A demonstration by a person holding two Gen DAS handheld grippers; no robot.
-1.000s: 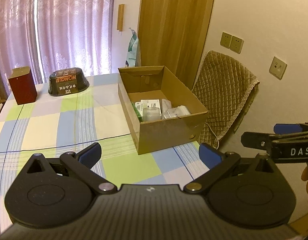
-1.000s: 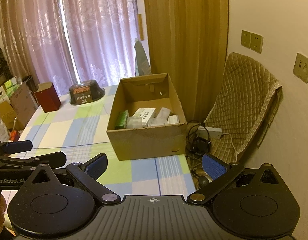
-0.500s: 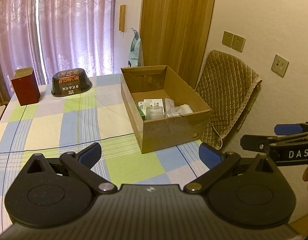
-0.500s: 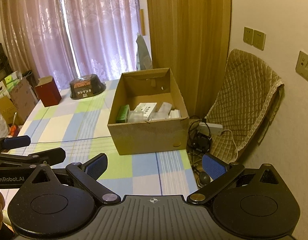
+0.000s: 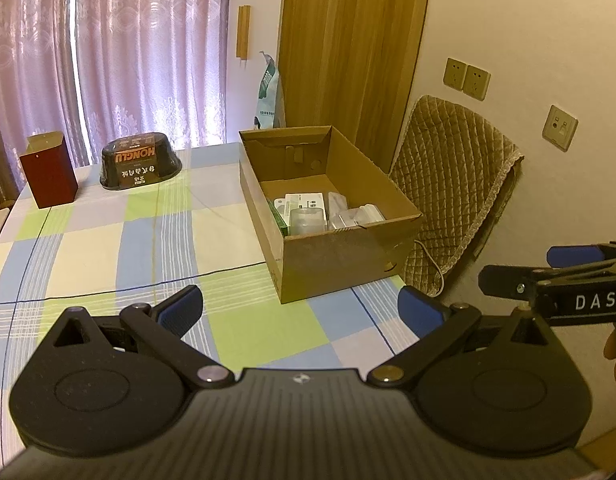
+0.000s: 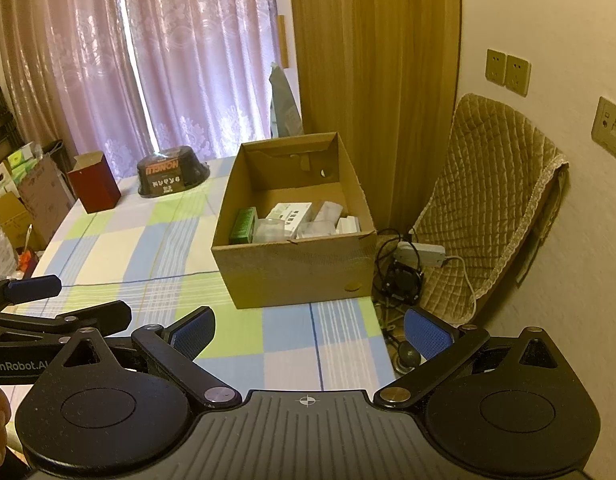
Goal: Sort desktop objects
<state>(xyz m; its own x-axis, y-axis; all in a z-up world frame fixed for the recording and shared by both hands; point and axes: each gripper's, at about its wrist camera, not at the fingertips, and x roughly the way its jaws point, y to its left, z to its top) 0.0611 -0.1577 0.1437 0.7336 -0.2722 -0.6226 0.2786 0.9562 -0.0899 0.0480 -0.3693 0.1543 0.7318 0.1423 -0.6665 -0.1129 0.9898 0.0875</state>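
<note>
Checked tablecloth (image 5: 107, 248) bears three containers (one cardboard box (image 5: 348, 264)), both grippers empty.

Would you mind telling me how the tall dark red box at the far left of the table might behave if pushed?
The tall dark red box stands upright, so a high push would probably tip it. Its open top flap suggests thin, light, easily crushed card.

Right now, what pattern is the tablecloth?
Tablecloth: pastel checks of green, blue, cream; clearest in left wrist view.
</note>
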